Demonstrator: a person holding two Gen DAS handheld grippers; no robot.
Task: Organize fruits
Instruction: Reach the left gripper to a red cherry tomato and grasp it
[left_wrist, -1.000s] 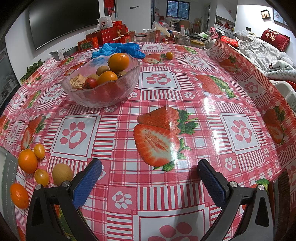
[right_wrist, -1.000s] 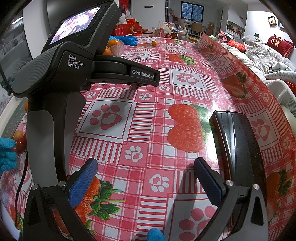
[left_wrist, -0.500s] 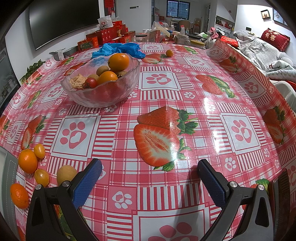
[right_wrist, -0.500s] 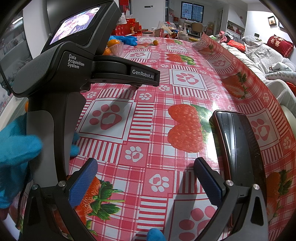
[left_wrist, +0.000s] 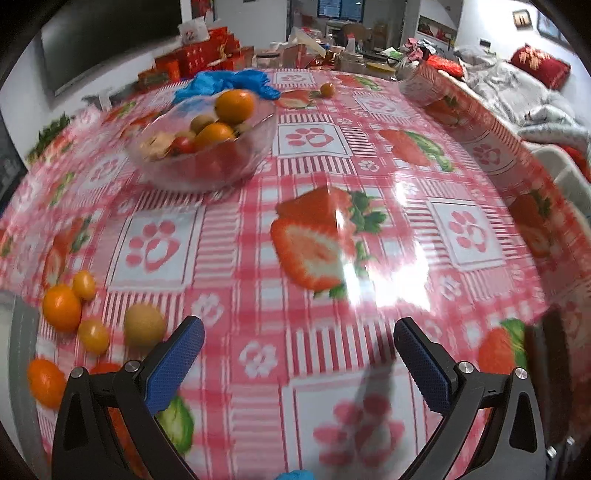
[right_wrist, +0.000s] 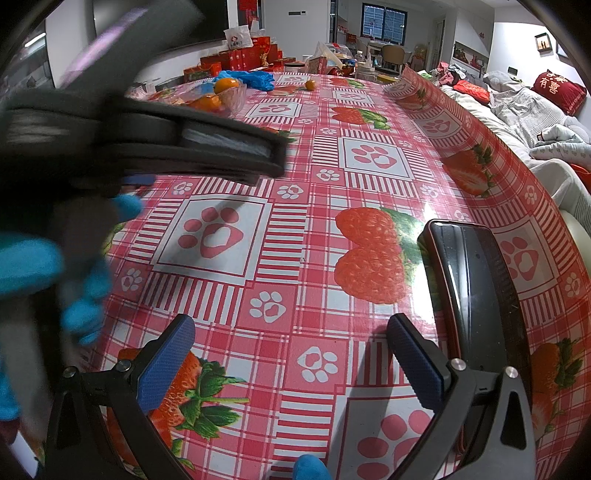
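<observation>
A glass bowl (left_wrist: 207, 147) holding oranges, kiwis and a tomato stands far left on the strawberry tablecloth. Loose fruit lies at the near left: a kiwi (left_wrist: 144, 325), an orange (left_wrist: 61, 307) and small yellow-orange fruits (left_wrist: 93, 335). One small orange (left_wrist: 327, 89) sits far back. My left gripper (left_wrist: 297, 356) is open and empty, just right of the kiwi. My right gripper (right_wrist: 290, 350) is open and empty over the cloth. In the right wrist view the left gripper's body (right_wrist: 140, 140) is blurred, gripped by a blue-gloved hand (right_wrist: 37, 266); the bowl (right_wrist: 221, 98) is behind it.
A black phone-like device (right_wrist: 476, 295) lies just right of the right gripper. Blue gloves (left_wrist: 229, 83) lie behind the bowl. Red boxes (left_wrist: 199, 62) and clutter line the table's far edge. A sofa (right_wrist: 535, 110) is at the right.
A blue-gloved hand has taken the left gripper and lifted it; its view has shifted left and blurred, bringing the loose fruits closer. The right gripper has stayed still.
</observation>
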